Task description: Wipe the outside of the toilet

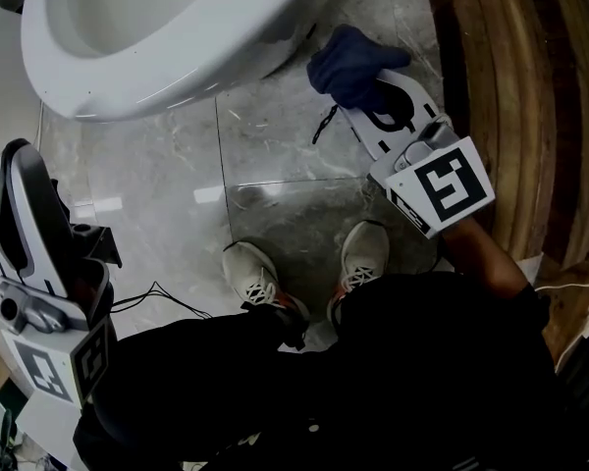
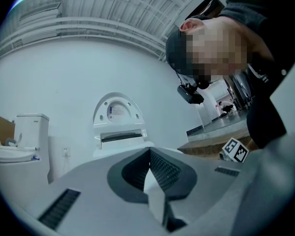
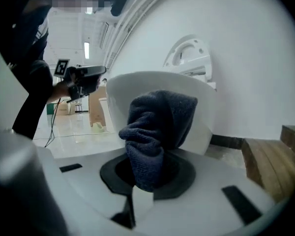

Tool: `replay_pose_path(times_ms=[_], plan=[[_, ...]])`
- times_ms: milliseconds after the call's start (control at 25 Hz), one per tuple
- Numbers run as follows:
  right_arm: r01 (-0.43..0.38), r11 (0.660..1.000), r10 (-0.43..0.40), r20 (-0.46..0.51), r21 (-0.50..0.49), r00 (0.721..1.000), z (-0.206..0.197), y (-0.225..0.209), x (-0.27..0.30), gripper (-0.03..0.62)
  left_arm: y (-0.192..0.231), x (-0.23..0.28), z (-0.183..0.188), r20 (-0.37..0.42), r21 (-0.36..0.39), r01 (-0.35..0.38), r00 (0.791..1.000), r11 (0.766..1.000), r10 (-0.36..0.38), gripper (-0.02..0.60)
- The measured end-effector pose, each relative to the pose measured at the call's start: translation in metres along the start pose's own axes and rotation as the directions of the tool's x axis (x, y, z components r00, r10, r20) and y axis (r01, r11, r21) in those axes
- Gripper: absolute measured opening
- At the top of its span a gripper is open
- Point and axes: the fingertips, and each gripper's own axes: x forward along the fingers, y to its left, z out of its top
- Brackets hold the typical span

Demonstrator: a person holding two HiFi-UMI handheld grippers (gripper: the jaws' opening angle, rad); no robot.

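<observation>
The head view crops the toilet [image 1: 128,67]; the right gripper's [image 1: 373,101] fingers [image 3: 187,173] hide the cloth's [image 3: 157,127] end.

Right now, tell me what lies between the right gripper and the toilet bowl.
Only the dark blue cloth, clamped in the right gripper, stands before the toilet bowl, as the right gripper view shows.

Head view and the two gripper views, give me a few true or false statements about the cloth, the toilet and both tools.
1. The right tool is shut on a dark blue terry cloth. True.
2. The left tool grips a sponge. False: its jaws are together, holding nothing.
3. A lid covers the white ceramic toilet. False: the bowl is open.
4. The person stands on grey stone-look floor tiles. True.
</observation>
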Motion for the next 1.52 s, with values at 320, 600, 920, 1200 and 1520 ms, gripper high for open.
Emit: replay_pose_path(times_ms=[320, 600, 920, 1200, 1520], plan=[[-0.101, 0.995, 0.100, 0.046, 0.013, 0.994, 0.060, 0.023, 0.000, 0.041, 0.000, -0.001, 0.005, 0.010, 0.003, -0.008, 1.000, 1.000, 0.008, 0.011], [-0.114, 0.994, 0.114, 0.053, -0.004, 0.992, 0.075, 0.035, 0.020, 0.041, -0.002, -0.003, 0.006, 0.017, 0.003, 0.001, 1.000, 1.000, -0.001, 0.011], [-0.112, 0.994, 0.112, 0.019, 0.002, 0.993, 0.071, 0.038, 0.023, 0.040, -0.003, -0.004, 0.012, 0.029, 0.041, 0.001, 1.000, 0.999, -0.003, 0.011], [-0.099, 0.995, 0.099, -0.014, 0.010, 0.995, 0.051, 0.039, 0.029, 0.040, -0.006, -0.004, 0.011, 0.029, 0.045, 0.008, 1.000, 0.999, -0.009, 0.011], [-0.064, 0.998, 0.064, -0.038, 0.001, 0.997, 0.015, 0.031, 0.045, 0.041, -0.005, -0.003, 0.009, 0.026, 0.040, 0.011, 1.000, 0.999, -0.012, 0.011]])
